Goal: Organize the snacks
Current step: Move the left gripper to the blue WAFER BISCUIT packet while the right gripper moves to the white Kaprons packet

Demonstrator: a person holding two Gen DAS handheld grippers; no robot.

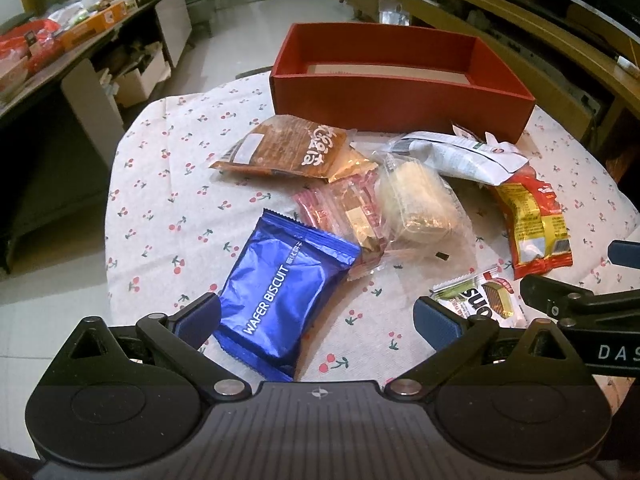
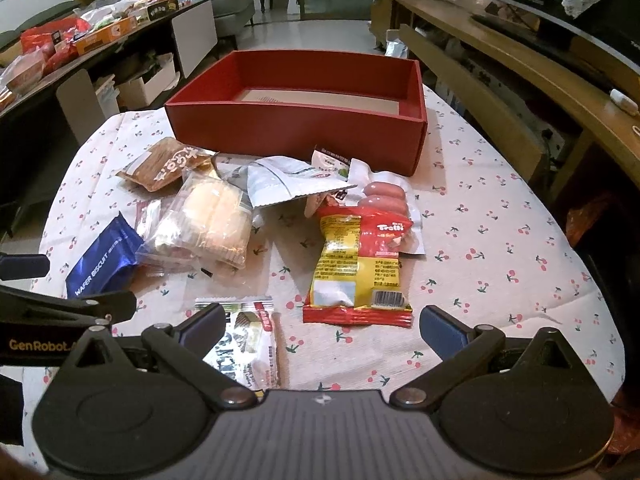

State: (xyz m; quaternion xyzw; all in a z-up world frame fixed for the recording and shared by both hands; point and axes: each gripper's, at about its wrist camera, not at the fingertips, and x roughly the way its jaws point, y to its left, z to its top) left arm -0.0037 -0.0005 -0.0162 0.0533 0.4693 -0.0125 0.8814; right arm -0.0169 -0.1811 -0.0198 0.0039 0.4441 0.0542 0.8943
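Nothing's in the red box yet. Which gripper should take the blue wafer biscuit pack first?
Left. The left gripper is open with the blue wafer biscuit pack lying right between its fingers. The right gripper faces the red-and-yellow gummy bag instead.

You've got a round desk (image 2: 500,240) w/ cherry-print cloth. Red box (image 2: 296,128) sits at the far side. Nearer you, loose on the cloth: blue wafer biscuit pack (image 1: 280,292), red-yellow Trolli bag (image 2: 360,268), clear-wrapped cake (image 2: 216,220), brown cracker pack (image 1: 288,148).
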